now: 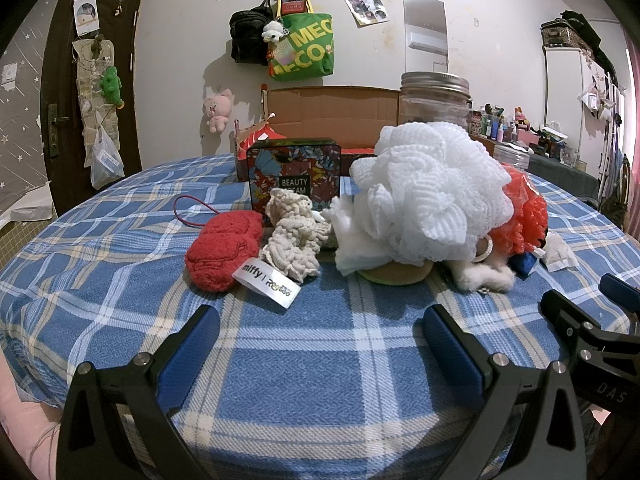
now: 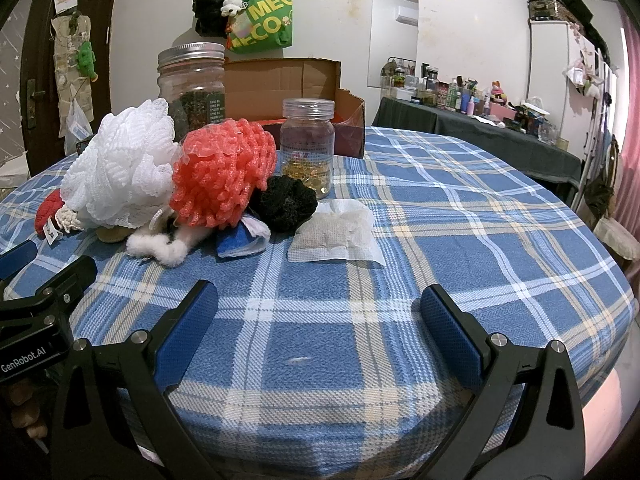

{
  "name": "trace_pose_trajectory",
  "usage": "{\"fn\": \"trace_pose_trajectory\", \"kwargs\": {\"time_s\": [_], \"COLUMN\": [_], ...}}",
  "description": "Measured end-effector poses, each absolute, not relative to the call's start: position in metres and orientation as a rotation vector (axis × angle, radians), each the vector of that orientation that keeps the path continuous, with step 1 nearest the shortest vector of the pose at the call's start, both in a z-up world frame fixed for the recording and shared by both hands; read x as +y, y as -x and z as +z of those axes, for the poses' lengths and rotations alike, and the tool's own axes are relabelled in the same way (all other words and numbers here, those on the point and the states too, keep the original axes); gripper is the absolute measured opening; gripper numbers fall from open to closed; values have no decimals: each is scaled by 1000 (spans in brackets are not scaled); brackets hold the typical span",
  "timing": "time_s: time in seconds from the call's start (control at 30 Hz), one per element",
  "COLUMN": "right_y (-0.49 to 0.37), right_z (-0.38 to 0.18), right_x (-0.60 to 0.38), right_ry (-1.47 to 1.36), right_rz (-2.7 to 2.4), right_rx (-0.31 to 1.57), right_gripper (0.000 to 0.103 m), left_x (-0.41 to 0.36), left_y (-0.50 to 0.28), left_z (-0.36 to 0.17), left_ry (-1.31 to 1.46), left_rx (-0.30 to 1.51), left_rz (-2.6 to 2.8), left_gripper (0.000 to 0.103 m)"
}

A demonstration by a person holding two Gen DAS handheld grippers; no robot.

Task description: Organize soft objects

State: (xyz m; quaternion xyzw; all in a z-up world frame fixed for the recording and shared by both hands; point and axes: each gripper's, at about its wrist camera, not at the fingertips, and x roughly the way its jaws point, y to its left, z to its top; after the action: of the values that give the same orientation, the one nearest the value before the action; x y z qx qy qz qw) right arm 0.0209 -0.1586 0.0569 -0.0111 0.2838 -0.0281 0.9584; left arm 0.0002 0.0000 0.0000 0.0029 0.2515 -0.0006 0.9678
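Observation:
A heap of soft things lies mid-table on the blue plaid cloth (image 1: 312, 352). In the left wrist view a red plush (image 1: 222, 246) with a white tag, a cream knitted piece (image 1: 294, 236) and a big white mesh puff (image 1: 428, 192) sit ahead of my left gripper (image 1: 318, 318), which is open and empty. The right wrist view shows the white puff (image 2: 120, 172), a coral puff (image 2: 224, 172), a black puff (image 2: 286, 202), white fluff (image 2: 160, 246), a blue cloth (image 2: 240, 244) and a white sachet (image 2: 336, 236). My right gripper (image 2: 318, 298) is open, short of them.
A floral tin (image 1: 294, 172) stands behind the heap, with an open cardboard box (image 2: 296, 84) further back. A tall metal-lidded jar (image 2: 192, 84) and a small jar of yellow capsules (image 2: 307, 144) stand by the puffs. The right gripper's body (image 1: 588, 328) shows at right.

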Motion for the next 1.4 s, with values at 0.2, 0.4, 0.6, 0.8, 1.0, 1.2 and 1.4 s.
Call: {"fn": "trace_pose_trajectory", "kwargs": {"time_s": [0.2, 0.4, 0.6, 0.8, 1.0, 1.2, 1.4], "right_y": [-21, -22, -22, -20, -17, -35, -60], "right_z": [57, 57, 57, 67, 88, 114, 125], "right_x": [-159, -159, -158, -159, -155, -169, -185], "right_ry": [23, 22, 22, 40, 74, -1, -81], "right_rz": [-57, -57, -55, -33, -10, 89, 216], "right_rx": [576, 576, 578, 585, 517, 503, 535], "right_gripper": [103, 103, 103, 103, 103, 103, 103], "left_x": [0, 0, 0, 0, 4, 3, -3], "left_y": [0, 0, 0, 0, 0, -6, -17], "left_z": [0, 0, 0, 4, 28, 52, 71], "left_ry": [-6, -6, -5, -14, 1, 8, -2], "left_rx": [509, 509, 509, 512, 470, 457, 452], "left_rz": [-1, -1, -2, -11, -39, -109, -177], "left_gripper": [103, 103, 103, 103, 103, 103, 103]}}
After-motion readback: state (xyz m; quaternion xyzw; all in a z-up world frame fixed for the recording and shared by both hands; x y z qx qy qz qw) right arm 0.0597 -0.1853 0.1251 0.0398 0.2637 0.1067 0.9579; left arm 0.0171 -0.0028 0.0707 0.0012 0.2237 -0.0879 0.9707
